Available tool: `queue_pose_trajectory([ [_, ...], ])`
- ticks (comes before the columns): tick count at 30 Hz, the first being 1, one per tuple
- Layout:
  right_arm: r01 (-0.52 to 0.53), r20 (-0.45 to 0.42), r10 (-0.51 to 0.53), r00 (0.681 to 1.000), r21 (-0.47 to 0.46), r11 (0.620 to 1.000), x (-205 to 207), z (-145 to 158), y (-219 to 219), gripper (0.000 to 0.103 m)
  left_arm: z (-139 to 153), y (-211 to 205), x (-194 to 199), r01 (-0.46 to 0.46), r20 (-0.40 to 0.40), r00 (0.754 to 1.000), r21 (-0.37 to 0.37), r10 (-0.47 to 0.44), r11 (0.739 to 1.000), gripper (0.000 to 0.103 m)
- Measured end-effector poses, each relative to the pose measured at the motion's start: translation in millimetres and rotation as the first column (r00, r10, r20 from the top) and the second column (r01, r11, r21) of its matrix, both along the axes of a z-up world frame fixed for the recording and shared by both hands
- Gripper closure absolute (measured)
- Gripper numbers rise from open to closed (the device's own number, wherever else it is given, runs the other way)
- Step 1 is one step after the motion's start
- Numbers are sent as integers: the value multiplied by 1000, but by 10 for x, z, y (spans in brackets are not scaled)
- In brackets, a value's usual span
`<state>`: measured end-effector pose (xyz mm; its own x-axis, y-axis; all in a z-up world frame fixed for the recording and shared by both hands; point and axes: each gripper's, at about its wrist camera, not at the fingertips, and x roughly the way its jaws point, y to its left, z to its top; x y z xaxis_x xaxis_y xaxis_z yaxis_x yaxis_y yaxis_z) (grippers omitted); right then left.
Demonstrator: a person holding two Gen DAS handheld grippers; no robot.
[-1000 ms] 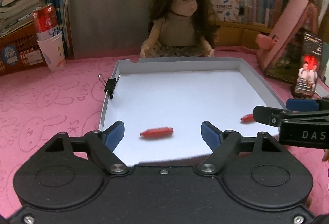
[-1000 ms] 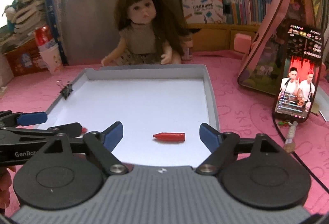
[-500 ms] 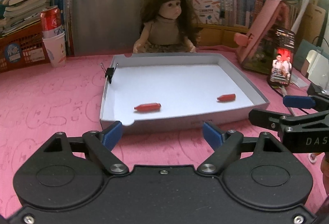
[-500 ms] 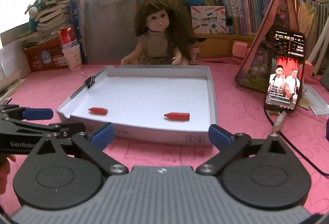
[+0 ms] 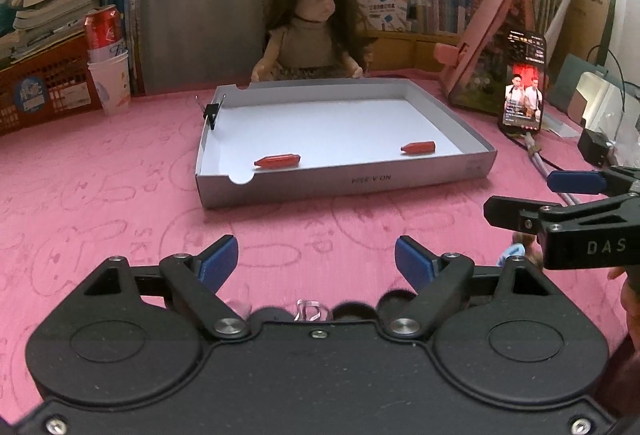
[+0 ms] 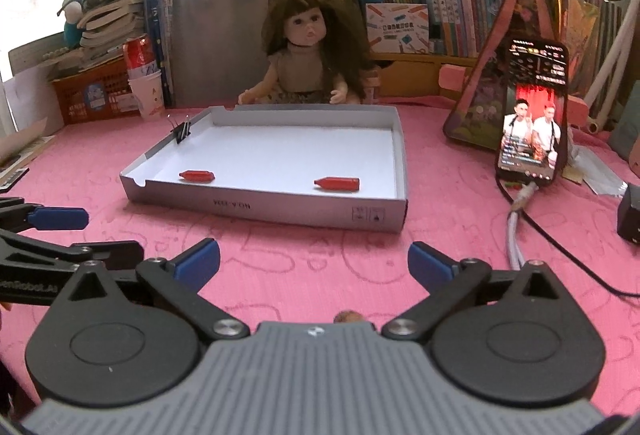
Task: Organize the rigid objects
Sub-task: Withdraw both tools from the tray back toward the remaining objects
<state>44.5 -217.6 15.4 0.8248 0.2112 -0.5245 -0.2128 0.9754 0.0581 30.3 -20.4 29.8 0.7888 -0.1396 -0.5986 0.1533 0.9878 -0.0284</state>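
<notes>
**Both tongs released, clear of the tray w/ two red pieces inside**

Left wrist view: left tongs [image 5: 316, 259] at lower centre, blue tips spread wide, nothing btwn them, over bare pink bench [image 5: 100, 187]. Grey tray [image 5: 344, 181] sits mid-frame. Inside, near its front wall: one red piece [image 5: 277, 160] left of centre, second red piece [image 5: 418, 146] toward the right. Black binder clip [image 5: 211, 114] grips the tray's left wall, upper part. Right tongs [image 5: 532, 197] enter at the right edge, also spread, empty. Small unclear items at the bottom edge, mostly hidden by the tongs' body; can't tell what they are.

Right wrist view: right tongs at lower centre, tips apart, holding nothing. Tray mid-frame, both red pieces near the front wall, well apart from each other. Doll [image 6: 306, 63] sits behind the tray; phone [image 6: 532, 111] stands at right.

Step, prob.: btwn picks – two pieces placed, tongs free. Next move likely needs locating another rigid item on the bench, lining tips either side of it, closing, then carrying it over the tray's front wall.
</notes>
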Motion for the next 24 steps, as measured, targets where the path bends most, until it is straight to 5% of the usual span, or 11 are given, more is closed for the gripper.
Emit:
queue_pose_trajectory([
  [24, 20, 26, -19, 999, -37, 999, -365, -199, -79, 0, -117, 3, -407, -22, 21, 1000, 12, 22, 1000, 18],
])
